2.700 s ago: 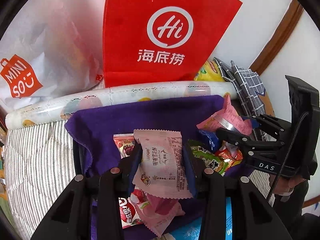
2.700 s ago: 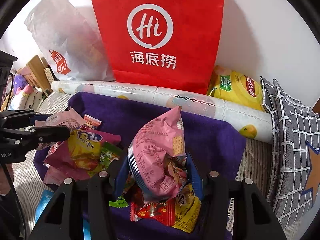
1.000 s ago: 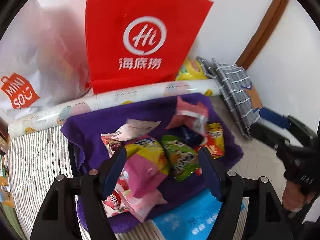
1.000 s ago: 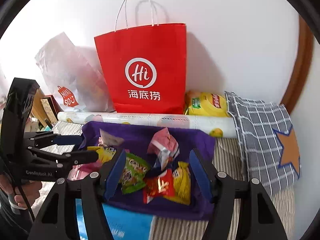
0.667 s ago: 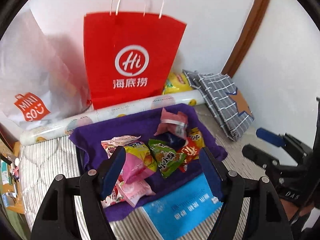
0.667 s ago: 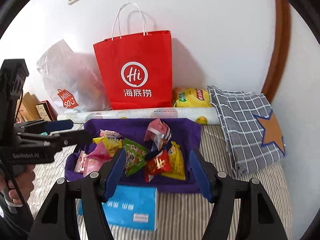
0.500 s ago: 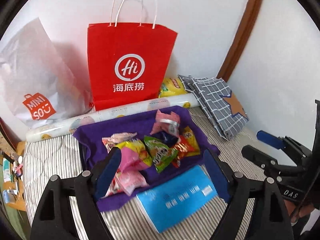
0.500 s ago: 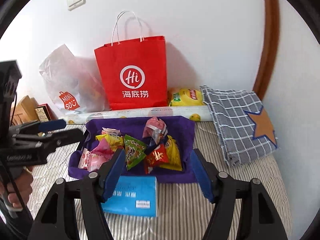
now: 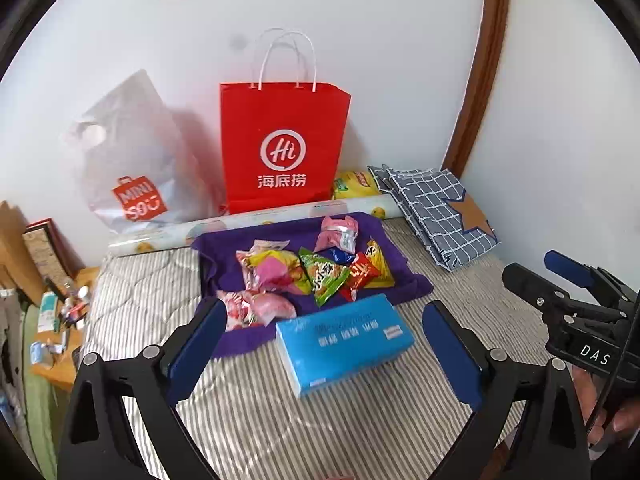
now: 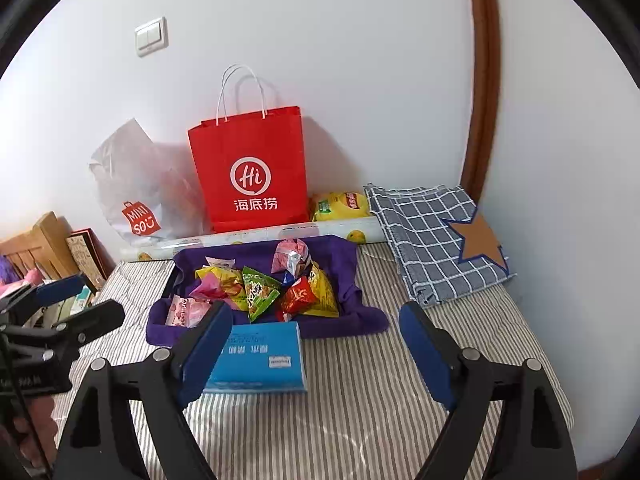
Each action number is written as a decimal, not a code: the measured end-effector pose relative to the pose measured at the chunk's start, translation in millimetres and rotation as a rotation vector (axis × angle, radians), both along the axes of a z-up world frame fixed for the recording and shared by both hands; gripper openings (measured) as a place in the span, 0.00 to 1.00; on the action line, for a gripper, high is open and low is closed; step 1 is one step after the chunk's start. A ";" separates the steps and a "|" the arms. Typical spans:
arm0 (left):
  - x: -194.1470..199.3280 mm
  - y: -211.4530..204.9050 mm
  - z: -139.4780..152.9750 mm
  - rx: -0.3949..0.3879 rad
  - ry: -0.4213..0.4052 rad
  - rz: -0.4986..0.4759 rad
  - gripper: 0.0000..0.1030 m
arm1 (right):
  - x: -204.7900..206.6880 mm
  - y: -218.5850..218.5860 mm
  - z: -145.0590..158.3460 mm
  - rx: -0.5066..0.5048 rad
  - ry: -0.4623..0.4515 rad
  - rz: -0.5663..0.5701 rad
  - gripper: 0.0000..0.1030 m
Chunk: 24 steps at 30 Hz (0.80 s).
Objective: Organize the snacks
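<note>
Snack packets [image 9: 308,272] fill a purple cloth tray [image 9: 408,276] mid-frame on the striped mattress [image 9: 360,420], white wall [image 9: 400,40] behind; left gripper [image 9: 320,344] and right gripper [image 10: 316,344] jaws are opening wide, empty

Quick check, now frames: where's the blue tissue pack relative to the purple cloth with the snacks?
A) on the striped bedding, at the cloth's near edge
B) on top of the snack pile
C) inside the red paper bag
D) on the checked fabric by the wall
A: the blue tissue pack lies on the striped bedding, at the near edge of the purple cloth that holds the snacks.
</note>
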State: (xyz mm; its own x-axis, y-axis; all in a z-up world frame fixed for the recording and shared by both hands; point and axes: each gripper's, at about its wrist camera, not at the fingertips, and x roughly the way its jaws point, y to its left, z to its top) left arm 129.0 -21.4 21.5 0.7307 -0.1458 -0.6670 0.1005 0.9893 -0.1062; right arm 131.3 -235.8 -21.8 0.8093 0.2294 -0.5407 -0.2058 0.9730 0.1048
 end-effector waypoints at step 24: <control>-103.9 -28.2 9.7 0.009 -0.070 0.070 0.95 | -104.8 -37.0 -3.2 0.000 -0.085 -0.036 1.00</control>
